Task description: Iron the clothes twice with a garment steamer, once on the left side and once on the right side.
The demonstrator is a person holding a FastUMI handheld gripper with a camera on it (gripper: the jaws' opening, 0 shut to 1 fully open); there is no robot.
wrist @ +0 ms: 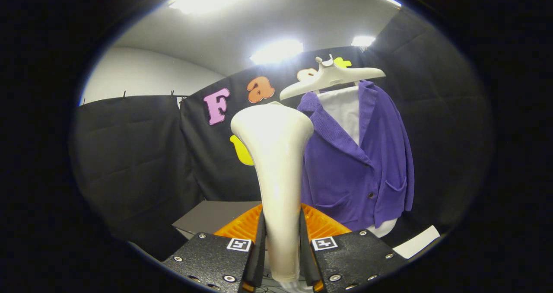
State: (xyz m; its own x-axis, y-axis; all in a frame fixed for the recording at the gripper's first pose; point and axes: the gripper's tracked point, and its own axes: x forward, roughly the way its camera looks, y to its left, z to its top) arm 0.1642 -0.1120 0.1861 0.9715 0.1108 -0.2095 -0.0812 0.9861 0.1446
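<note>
Firmly, gripper (281, 245) clamps steamer (276, 163) (seemingly upright).

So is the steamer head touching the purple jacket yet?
Cannot tell. In the gripper view the steamer, clamped between the gripper fingers, overlaps the purple jacket edge, so no gap or contact shows plainly.

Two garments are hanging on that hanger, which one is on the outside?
The purple jacket is outermost, hanging open over the white shirt, which peeks out at the collar and hem. The gripper is shut on the white steamer, just beside the jacket.
</note>
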